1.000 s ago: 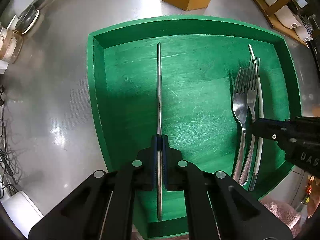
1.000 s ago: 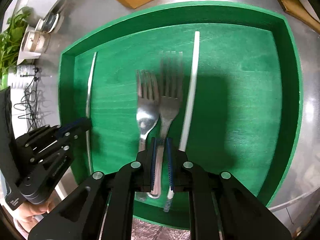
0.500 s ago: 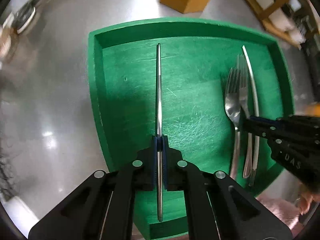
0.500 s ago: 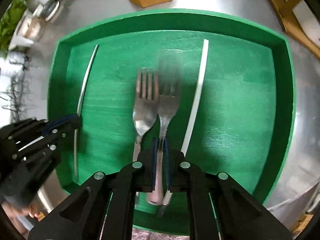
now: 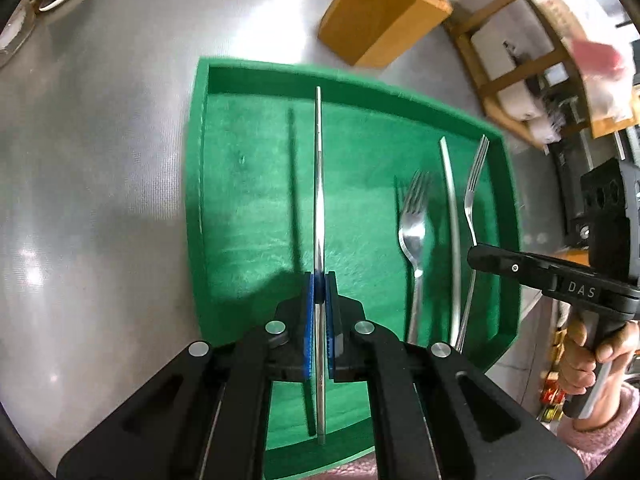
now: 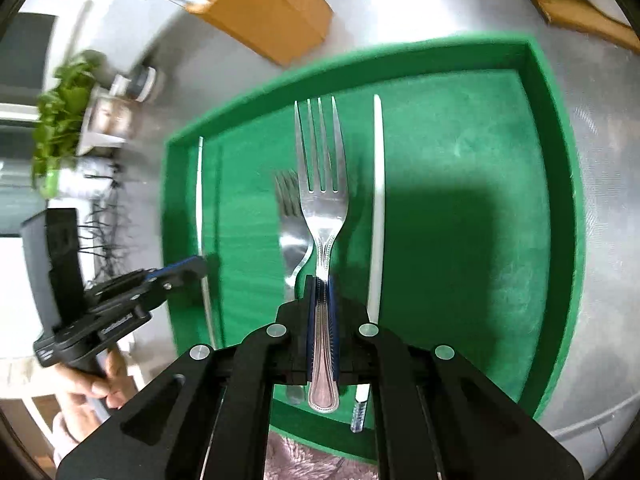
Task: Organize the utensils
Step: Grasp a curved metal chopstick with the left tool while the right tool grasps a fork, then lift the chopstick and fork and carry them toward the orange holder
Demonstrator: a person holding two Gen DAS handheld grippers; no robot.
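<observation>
A green tray (image 5: 196,200) (image 6: 560,168) lies on a steel counter. My left gripper (image 5: 319,280) is shut on a thin silver knife (image 5: 318,184), seen edge-on and lifted, its shadow on the tray floor to its left. In the right wrist view this gripper (image 6: 200,266) and the knife (image 6: 200,192) are at the tray's left side. My right gripper (image 6: 320,282) (image 5: 476,254) is shut on the beaded handle of a fork (image 6: 322,184) (image 5: 472,200), which it holds above the tray. A second fork (image 6: 290,236) (image 5: 414,232) and a long white utensil (image 6: 377,200) (image 5: 451,216) lie in the tray.
A wooden utensil block (image 5: 380,20) (image 6: 272,12) holding cutlery stands just behind the tray. Jars and a green plant (image 6: 64,120) sit at the far left, and wooden shelving (image 5: 532,80) at the right. A hand in a pink sleeve (image 5: 592,364) grips the right tool.
Both grippers have risen and tipped up, lifting the knife and the fork off the tray floor. The held fork has separated from the one that lies there. The wooden block has come further into view.
</observation>
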